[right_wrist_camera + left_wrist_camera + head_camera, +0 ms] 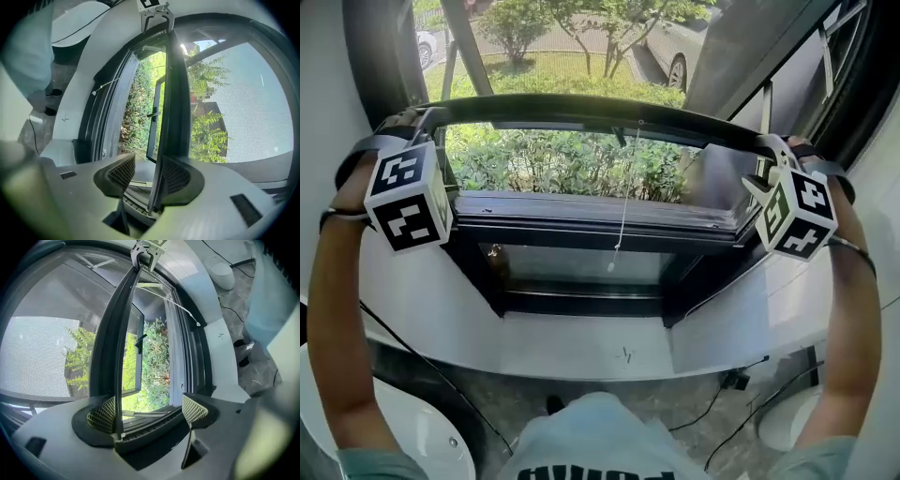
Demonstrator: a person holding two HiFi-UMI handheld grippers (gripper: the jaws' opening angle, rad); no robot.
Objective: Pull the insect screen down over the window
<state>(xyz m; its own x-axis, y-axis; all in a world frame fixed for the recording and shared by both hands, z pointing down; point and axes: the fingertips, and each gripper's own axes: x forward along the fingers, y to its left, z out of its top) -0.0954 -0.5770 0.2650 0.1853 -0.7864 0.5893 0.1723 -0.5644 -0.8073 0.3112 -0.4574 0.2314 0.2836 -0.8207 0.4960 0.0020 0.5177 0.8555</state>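
Note:
The insect screen's black bottom bar (581,108) spans the window opening, with grey mesh (42,357) above it. My left gripper (424,116) is at the bar's left end and my right gripper (773,150) at its right end. In the left gripper view the bar (112,348) lies against the left pad of my left gripper (147,411); the other pad stands well clear. In the right gripper view the bar (173,93) rests against the right pad of my right gripper (150,176), whose left pad is apart from it. A thin white pull cord (623,216) hangs from the bar's middle.
Below the bar are the dark window frame (591,220) and the white sill (581,347). An outward-opened sash (157,117) and bushes (562,164) lie beyond. Cables (722,403) and white rounded objects (412,431) sit on the floor by my feet.

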